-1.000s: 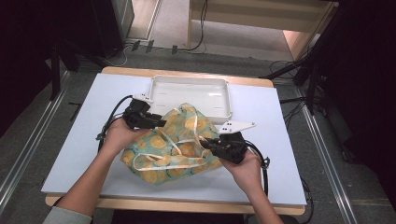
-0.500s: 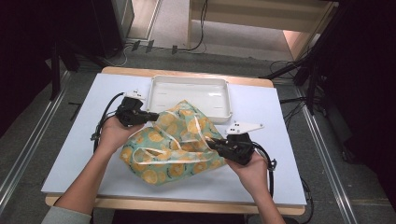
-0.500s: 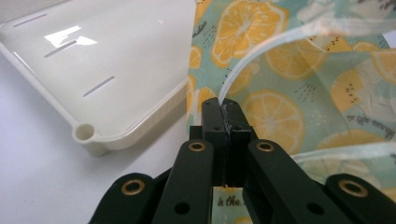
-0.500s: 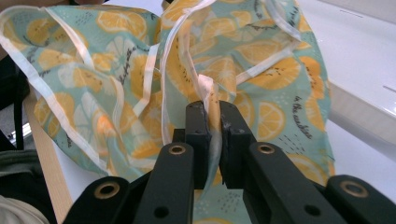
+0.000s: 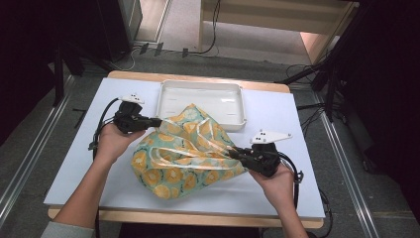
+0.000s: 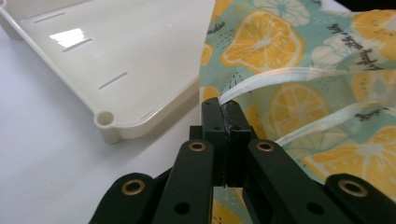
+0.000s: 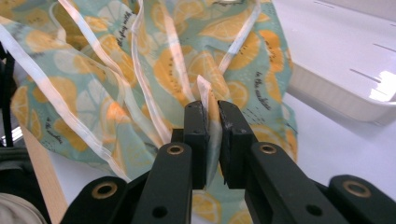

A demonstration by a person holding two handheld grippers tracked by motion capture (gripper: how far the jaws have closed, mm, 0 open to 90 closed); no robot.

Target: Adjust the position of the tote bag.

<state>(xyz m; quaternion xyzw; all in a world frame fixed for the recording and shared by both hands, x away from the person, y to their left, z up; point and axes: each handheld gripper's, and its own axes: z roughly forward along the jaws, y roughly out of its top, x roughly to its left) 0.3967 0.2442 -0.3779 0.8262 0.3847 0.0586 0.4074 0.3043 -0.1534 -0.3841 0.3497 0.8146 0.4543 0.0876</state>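
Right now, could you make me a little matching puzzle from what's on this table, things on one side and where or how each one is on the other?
Things:
1. left gripper
2. right gripper
3. white tray
4. fruit-print cloth

States:
A. lies at the table's far edge
B. stretched between both grippers
C. shut on the cloth's far-left edge
D. shut on the cloth's right edge

Pairs: 1-C, 2-D, 3-A, 4-B

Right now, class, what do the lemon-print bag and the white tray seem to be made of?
Lemon-print bag: probably thin woven cloth, matt, since it creases and drapes softly; its pale straps look slightly glossy, perhaps synthetic ribbon. White tray: likely moulded plastic with a smooth sheen, judging by the bright reflection, rounded rim and slots.
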